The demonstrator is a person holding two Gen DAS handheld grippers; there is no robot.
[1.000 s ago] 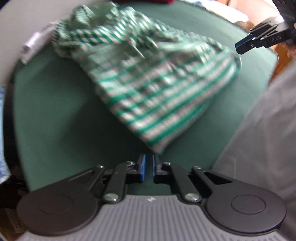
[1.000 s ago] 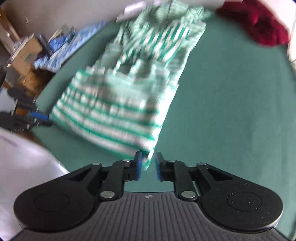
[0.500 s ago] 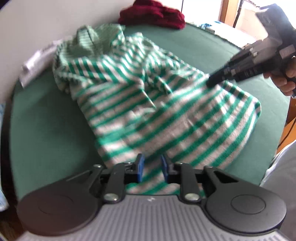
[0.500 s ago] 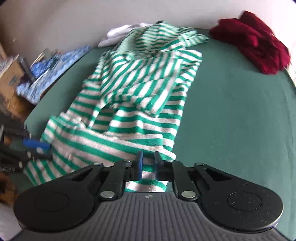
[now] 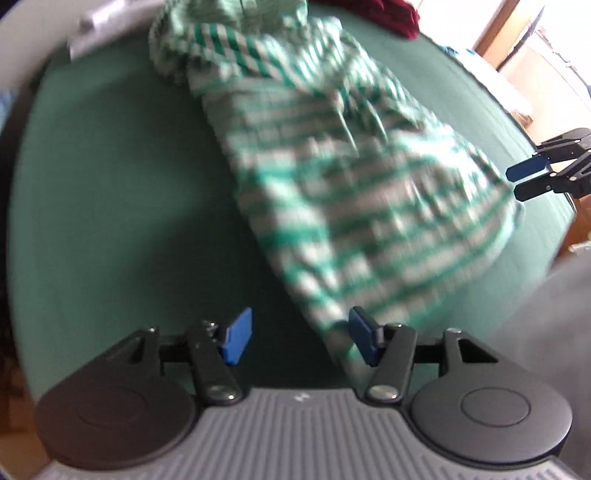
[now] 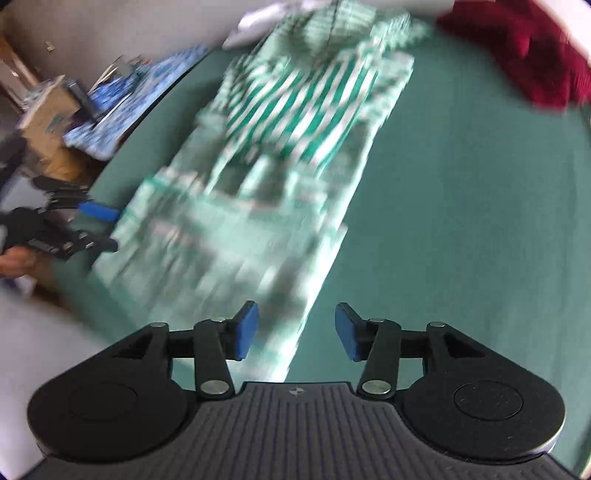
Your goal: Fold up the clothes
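A green-and-white striped garment (image 5: 351, 184) lies spread on the green table (image 5: 110, 184), blurred by motion. My left gripper (image 5: 301, 339) hovers at its near left corner. Its jaws are opening, and the cloth corner lies just inside the right pad without being pinched. In the right wrist view the same garment (image 6: 266, 166) stretches away. My right gripper (image 6: 295, 330) is over its near right edge, jaws opening, with the hem lying loose between the pads. Each gripper also appears in the other's view: the right gripper (image 5: 528, 181) and the left gripper (image 6: 96, 229).
A dark red garment (image 6: 535, 55) sits at the far right of the table (image 6: 461, 221), and a white cloth (image 6: 255, 26) lies beyond the striped one. A blue patterned cloth (image 6: 122, 96) and a cardboard box (image 6: 48, 122) are off the left edge. A person's grey clothing (image 5: 554, 314) is close at the right.
Both grippers went from nearly shut to wide apart. The left one slid left, from over the hem to the garment's corner. The right one stays at the near right edge.
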